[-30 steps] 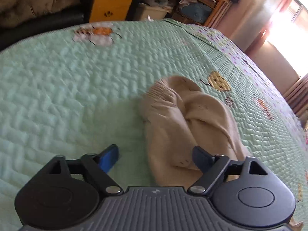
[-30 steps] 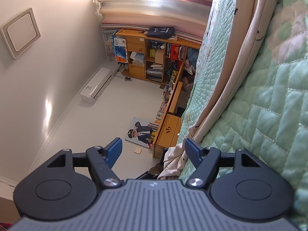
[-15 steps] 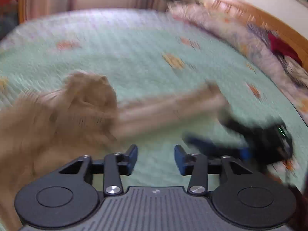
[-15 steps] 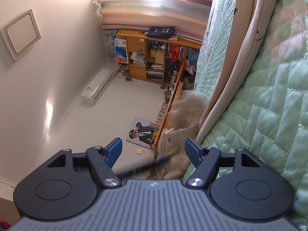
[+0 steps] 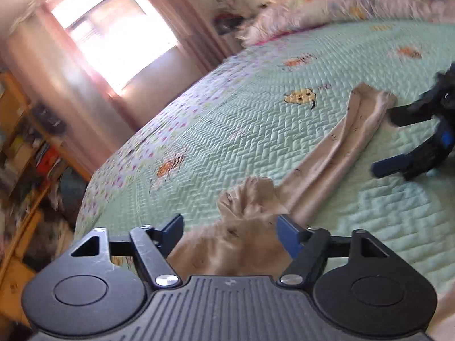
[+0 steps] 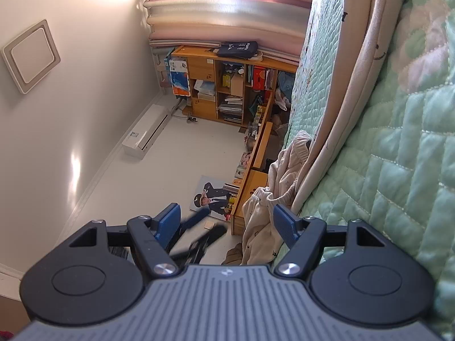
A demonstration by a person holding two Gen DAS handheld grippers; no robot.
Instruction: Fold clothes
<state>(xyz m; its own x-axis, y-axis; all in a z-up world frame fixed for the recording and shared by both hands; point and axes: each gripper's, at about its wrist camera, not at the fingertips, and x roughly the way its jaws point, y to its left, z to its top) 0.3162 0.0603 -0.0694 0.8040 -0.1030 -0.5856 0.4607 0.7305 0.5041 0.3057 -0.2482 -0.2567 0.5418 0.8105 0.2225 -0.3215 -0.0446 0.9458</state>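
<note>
Two hand-held grippers work on one beige garment (image 5: 335, 147) spread on a green quilted bed (image 5: 256, 130). Left hand-held gripper (image 5: 230, 233): jaws parted, with the bunched waistband end of the garment (image 5: 247, 199) lying between and beneath them; nothing is pinched. Right hand-held gripper (image 6: 224, 221): jaws likewise apart and empty, lying on its side on the quilt (image 6: 398, 170) just beside the far end of the long folded leg. In the left view it appears at the right margin (image 5: 421, 142), blurred.

Step in hand, as judged: taking hold of the bunched end so that it can be drawn flat or folded over the leg. To do this well, lower the left jaws around a single clean layer at the waistband, close fully before lifting, and keep the pull in line with the leg so the existing fold does not open.

Edges and room: the garment's bunched end lies near the bed's edge, beyond which stand a wooden shelf unit (image 6: 224, 85) and clutter on the floor. Ample open quilt lies toward the pillows (image 5: 327, 5); fold inward, away from the edge.
</note>
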